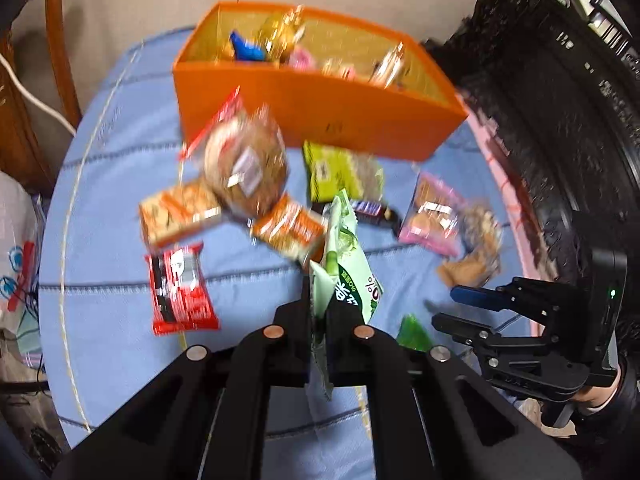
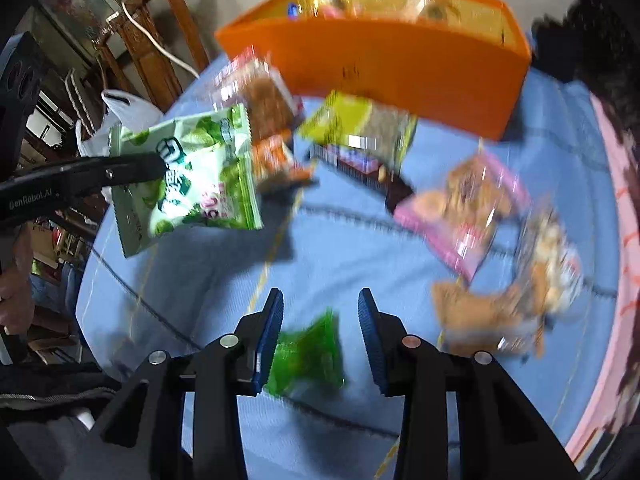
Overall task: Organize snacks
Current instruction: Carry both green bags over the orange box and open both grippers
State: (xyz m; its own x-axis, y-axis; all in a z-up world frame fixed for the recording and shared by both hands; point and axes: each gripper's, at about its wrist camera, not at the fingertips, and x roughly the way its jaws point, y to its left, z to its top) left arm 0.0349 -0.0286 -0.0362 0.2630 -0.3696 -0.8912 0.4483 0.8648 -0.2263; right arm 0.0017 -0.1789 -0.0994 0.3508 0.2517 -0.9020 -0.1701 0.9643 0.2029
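Observation:
My left gripper [image 1: 319, 312] is shut on a light green snack bag [image 1: 348, 268], held edge-on above the blue tablecloth. The right wrist view shows the same green bag [image 2: 188, 176] hanging from the left gripper's finger [image 2: 120, 170]. My right gripper [image 2: 320, 300] stands open, with nothing between its blue pads, above a small green packet [image 2: 308, 356] lying on the cloth. An orange box [image 1: 320, 116] at the far side holds several snacks. Loose snacks lie in front of it: a round bread pack [image 1: 246, 164], a red packet [image 1: 180, 288] and a pink pack [image 1: 434, 216].
A blue quilted cloth [image 1: 112, 208] covers the round table. A yellow-green pack [image 2: 360, 128], a chocolate bar [image 1: 370, 210], orange cracker packs [image 1: 176, 212] and a biscuit bag [image 2: 520, 292] lie scattered. Wooden furniture [image 2: 152, 52] and a plastic bag [image 2: 120, 116] stand left. A dark carved chair [image 1: 560, 120] rises right.

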